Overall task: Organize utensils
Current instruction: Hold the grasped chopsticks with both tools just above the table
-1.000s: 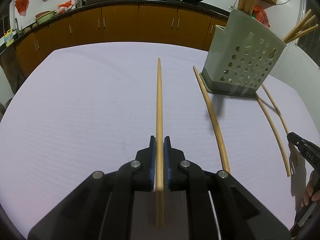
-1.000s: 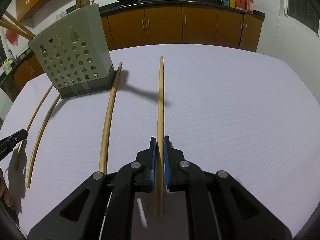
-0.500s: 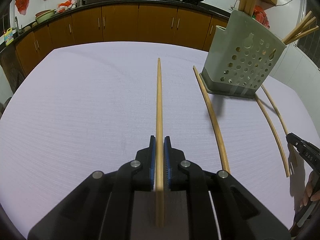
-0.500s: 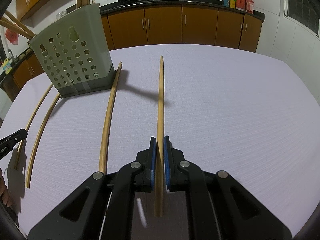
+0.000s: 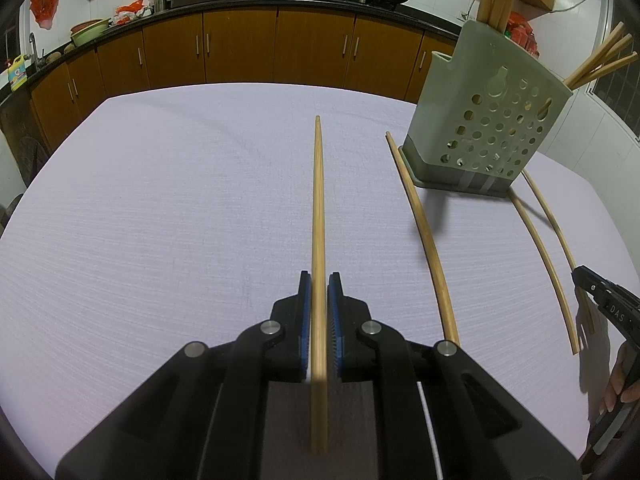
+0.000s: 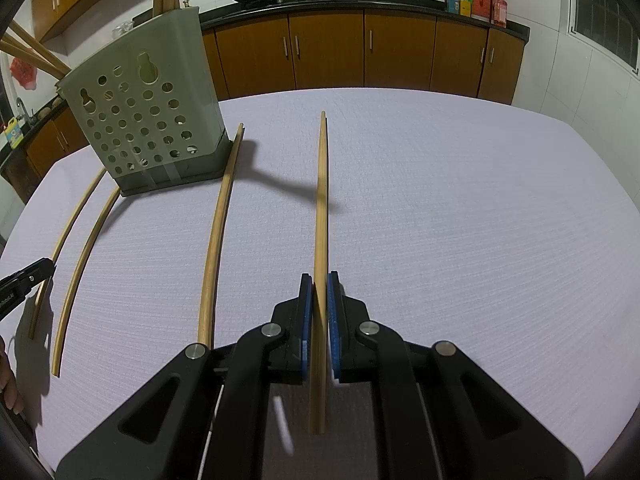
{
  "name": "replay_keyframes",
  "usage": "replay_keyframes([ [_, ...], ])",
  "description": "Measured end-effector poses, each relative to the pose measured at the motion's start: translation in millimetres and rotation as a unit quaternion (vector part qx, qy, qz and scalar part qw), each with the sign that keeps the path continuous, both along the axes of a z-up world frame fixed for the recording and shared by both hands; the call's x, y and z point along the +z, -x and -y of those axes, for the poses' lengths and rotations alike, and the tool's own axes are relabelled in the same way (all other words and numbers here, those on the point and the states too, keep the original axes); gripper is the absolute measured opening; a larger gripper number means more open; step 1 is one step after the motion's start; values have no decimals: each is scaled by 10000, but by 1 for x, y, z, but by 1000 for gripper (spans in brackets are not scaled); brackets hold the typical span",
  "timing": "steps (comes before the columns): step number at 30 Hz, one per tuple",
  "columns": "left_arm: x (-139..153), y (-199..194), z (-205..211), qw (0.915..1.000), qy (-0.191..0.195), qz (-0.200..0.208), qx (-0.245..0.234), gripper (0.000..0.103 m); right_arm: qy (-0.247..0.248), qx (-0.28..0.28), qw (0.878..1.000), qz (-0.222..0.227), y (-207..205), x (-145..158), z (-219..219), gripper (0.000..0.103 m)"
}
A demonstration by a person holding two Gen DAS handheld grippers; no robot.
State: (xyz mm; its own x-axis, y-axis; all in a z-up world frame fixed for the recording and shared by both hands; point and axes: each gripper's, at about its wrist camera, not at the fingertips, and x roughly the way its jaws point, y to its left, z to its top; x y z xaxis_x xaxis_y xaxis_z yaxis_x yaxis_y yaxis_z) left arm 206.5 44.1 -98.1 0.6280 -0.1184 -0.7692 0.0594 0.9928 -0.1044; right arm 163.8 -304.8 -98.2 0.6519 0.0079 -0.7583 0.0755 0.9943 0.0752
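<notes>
"DAS" stands on the right gripper (image 5: pixel 600 300).

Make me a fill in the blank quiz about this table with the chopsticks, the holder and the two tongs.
1. The left tongs and the right tongs are each shut on one ____.
2. Between the two held ones, ____ loose chopsticks lie flat on the table.
3. The perforated holder has not tipped over; it stands ____.
Missing words: chopstick; two; upright.
</notes>
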Motion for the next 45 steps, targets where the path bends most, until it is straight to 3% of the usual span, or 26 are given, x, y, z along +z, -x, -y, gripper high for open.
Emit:
replay_keyframes([
  [31, 0, 0, 0, 10000, 2, -8, -3, 11, -16, 1, 10000, 7, 1, 1, 1, 9],
  [36, 1, 7, 6, 9996, -245, 4, -103, 12, -11, 35, 10000, 5, 5, 1, 1, 9],
  [45, 1, 12, 6, 9995, -251, 2, -168, 8, -210, 51, 9998, 35, 4, 0, 4, 8],
])
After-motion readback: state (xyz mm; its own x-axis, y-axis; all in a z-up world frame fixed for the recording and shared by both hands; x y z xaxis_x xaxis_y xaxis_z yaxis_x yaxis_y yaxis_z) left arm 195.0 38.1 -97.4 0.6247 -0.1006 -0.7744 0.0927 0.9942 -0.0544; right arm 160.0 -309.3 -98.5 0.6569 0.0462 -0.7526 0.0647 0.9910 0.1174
